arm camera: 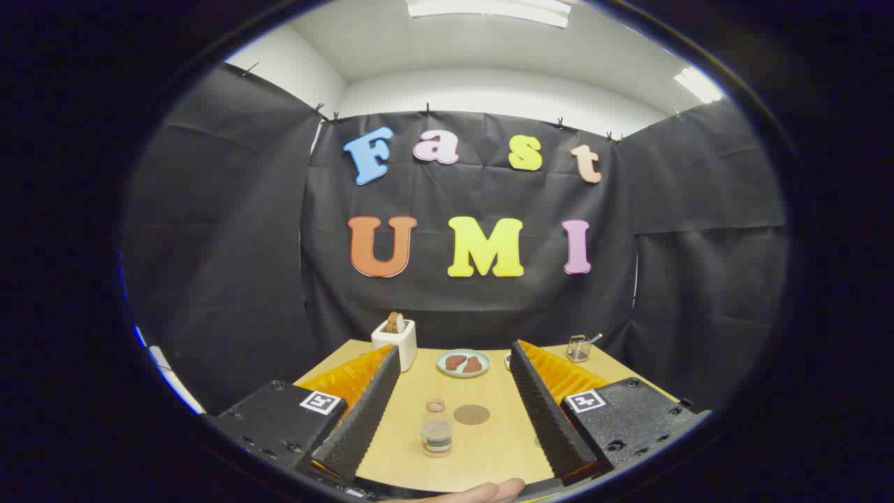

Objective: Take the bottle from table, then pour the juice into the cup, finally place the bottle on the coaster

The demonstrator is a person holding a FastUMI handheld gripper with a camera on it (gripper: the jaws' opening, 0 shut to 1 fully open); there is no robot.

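1. The gripper [454,374] hangs above the near part of the table [489,447], its two fingers spread wide with nothing between the pads; we read it as open and empty.
2. The bottle [436,434] stands upright on the table, between the fingers and slightly toward the left one, touching neither. It is small and clear, with a banded label around its lower body and a narrower neck above.
3. The coaster [471,414], a flat brown disc, lies just beside the bottle, a little beyond it and toward the right finger.
4. Beyond both sit a plate [463,363] with two brown pieces, a white holder [395,340] and a small wire basket [577,347]. A pale rim [508,360] shows beside the right finger; we cannot tell whether it is the cup.
5. Part of a hand [482,491] shows at the near table edge.
6. Handling, as we judge it: the bottle looks light and stiff, its smooth wall probably slippery. We would grip the labelled body at mid-height, pads on opposite sides, leaving the mouth free for pouring and avoiding the narrow neck.
7. The first step, taking the bottle, is not yet done.
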